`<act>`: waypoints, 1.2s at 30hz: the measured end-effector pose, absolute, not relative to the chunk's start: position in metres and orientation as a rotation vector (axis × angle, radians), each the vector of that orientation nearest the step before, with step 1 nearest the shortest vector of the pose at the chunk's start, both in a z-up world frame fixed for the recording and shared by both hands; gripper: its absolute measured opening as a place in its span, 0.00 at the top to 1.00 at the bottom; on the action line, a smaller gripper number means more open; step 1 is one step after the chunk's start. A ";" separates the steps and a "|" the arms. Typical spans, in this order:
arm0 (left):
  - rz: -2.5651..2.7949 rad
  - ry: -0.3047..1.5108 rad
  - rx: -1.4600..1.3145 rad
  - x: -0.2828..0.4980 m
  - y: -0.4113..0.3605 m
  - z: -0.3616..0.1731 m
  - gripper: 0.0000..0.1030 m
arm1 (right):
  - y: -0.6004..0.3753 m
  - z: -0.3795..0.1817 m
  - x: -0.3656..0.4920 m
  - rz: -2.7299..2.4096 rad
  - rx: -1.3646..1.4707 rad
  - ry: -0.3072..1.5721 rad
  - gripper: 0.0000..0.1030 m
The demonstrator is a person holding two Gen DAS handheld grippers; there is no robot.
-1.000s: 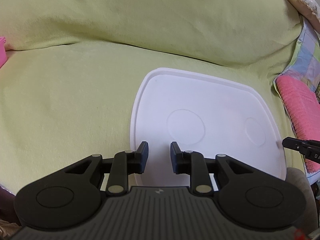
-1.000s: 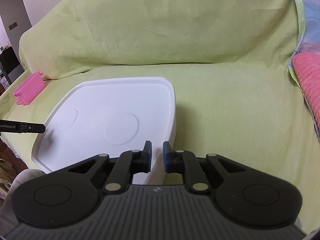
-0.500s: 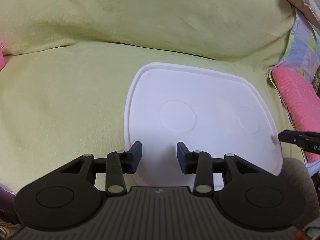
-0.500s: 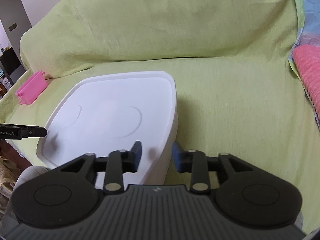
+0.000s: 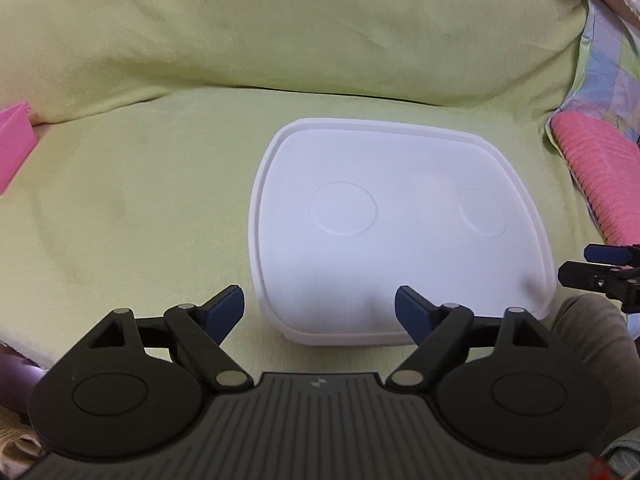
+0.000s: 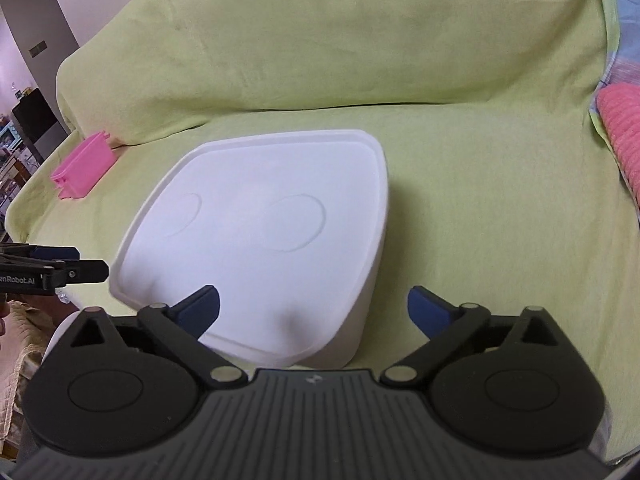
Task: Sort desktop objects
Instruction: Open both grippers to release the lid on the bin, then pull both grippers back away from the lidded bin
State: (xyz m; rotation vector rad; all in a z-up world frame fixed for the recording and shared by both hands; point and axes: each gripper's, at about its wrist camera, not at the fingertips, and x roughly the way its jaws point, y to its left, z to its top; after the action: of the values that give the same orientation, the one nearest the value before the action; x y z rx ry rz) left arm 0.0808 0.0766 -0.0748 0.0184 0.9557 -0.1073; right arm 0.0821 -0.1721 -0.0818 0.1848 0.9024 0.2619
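Note:
A white plastic box [image 5: 396, 232] with its lid on, two round dimples in the top, rests on a sofa seat covered in light green cloth. My left gripper [image 5: 319, 312] stands wide open just before the box's near left corner, holding nothing. In the right wrist view the same white box [image 6: 260, 232] lies ahead and to the left. My right gripper [image 6: 314, 314] is wide open over the box's near right corner, with nothing between its fingers. Each gripper shows at the edge of the other's view: the right gripper [image 5: 600, 270] and the left gripper [image 6: 52, 268].
A small pink plastic basket [image 6: 82, 165] lies on the seat to the left, also the pink basket [image 5: 12, 152] at the left edge. A pink ribbed cushion [image 5: 600, 184] and a patchwork cloth [image 5: 612, 64] lie at the right. A person's knee [image 5: 588, 332] is near.
Both grippers have gone from nearly shut to wide open over the last second. Both have pulled back slightly, so the box sits more centrally in view.

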 end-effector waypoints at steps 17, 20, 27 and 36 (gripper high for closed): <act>-0.089 0.944 0.041 0.039 0.055 -0.063 0.05 | -0.152 -0.062 0.027 0.285 0.111 0.921 0.01; -0.086 0.945 0.047 0.028 0.052 -0.065 0.05 | -0.149 -0.060 0.017 0.284 0.099 0.925 0.01; -0.085 0.960 0.068 0.007 0.042 -0.067 0.05 | -0.149 -0.056 0.003 0.227 0.092 0.930 0.01; -0.105 0.962 0.090 -0.006 0.032 -0.066 0.05 | -0.174 -0.051 -0.015 0.235 0.268 0.916 0.01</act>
State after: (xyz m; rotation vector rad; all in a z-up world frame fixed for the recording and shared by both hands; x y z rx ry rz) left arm -0.0062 0.0318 -0.0659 0.0902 0.9622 -0.1053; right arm -0.0152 -0.1743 -0.0512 0.2681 0.9158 0.2354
